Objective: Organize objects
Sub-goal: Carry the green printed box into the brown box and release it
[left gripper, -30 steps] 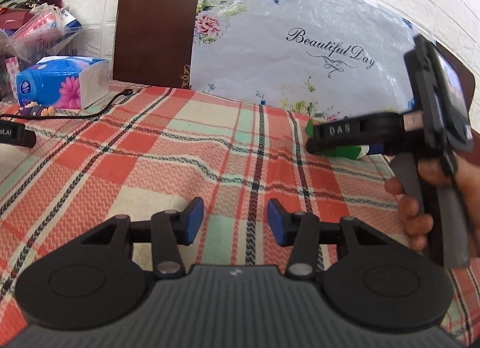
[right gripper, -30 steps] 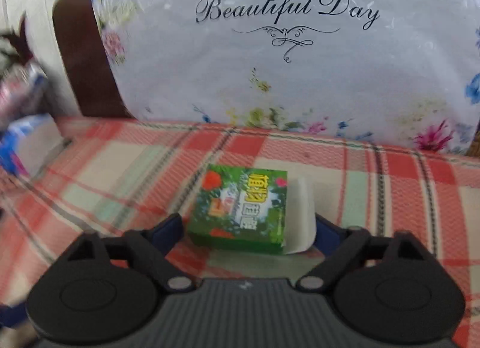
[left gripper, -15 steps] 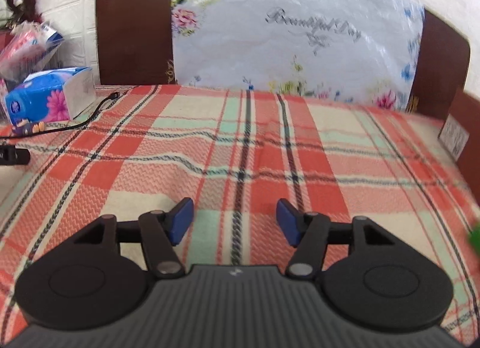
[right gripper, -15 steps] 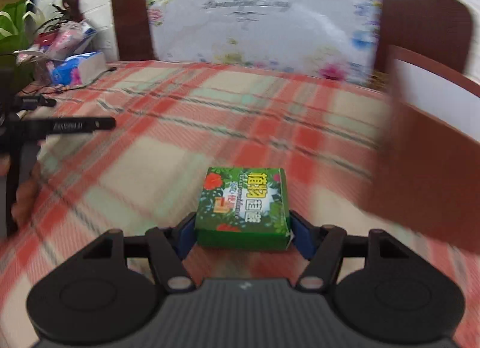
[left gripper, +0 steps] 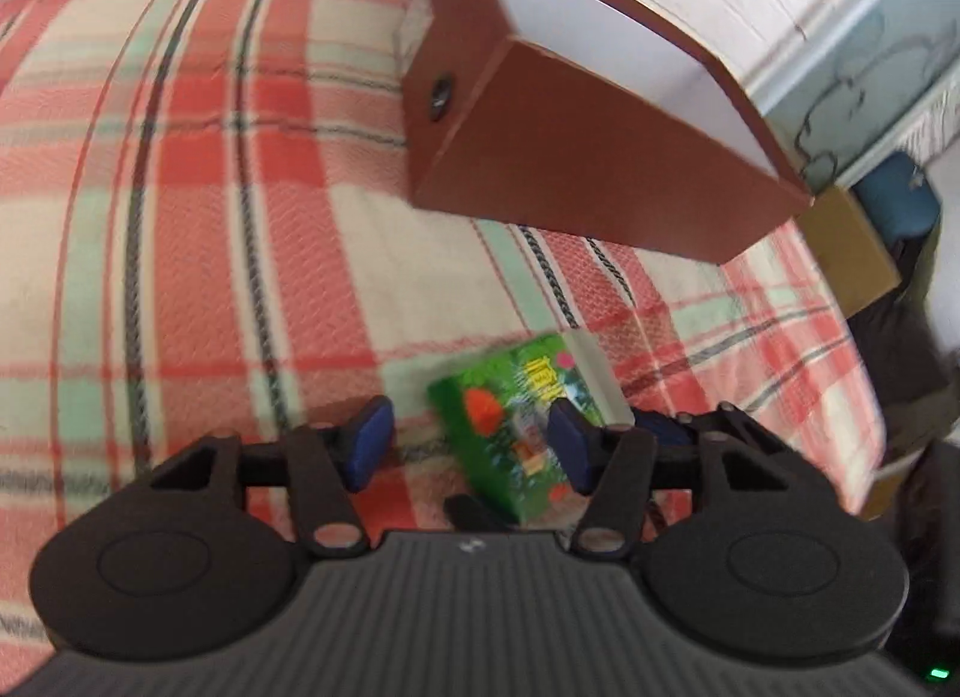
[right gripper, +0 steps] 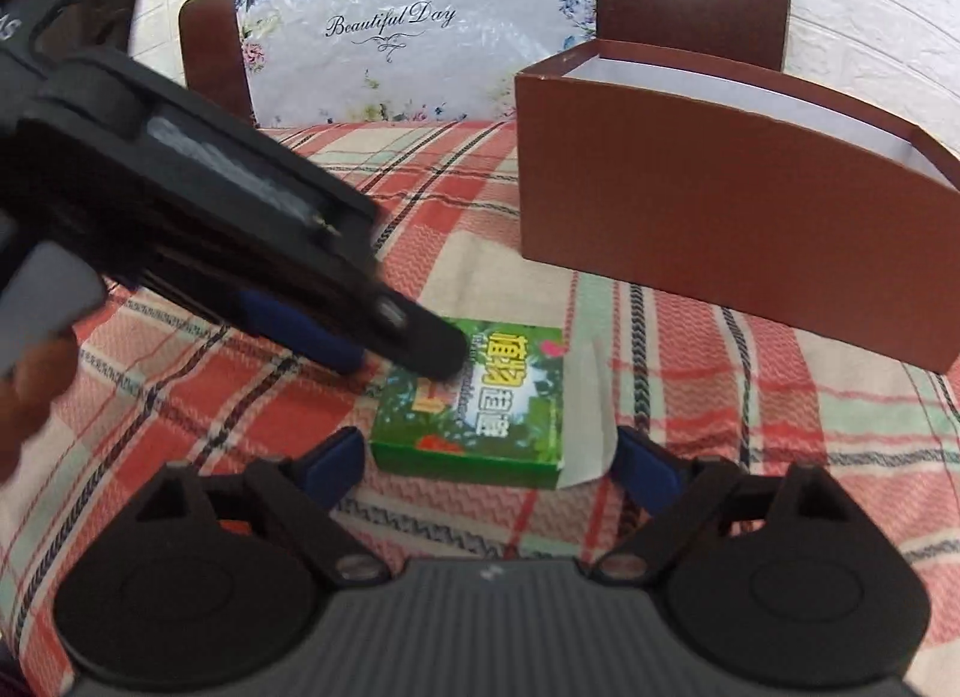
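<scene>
Plaid cloth (right gripper: 690, 397), green box (right gripper: 480, 403) between right tool (right gripper: 486, 466) pads

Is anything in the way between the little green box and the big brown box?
Nothing visible is. Only bare checked tablecloth lies between the green box and the open brown box behind it. The brown box's near wall stands taller, so the green box must go over it.

A small green box (right gripper: 474, 403) (one white flap open) lies flat near the big brown box (right gripper: 714, 199).
</scene>
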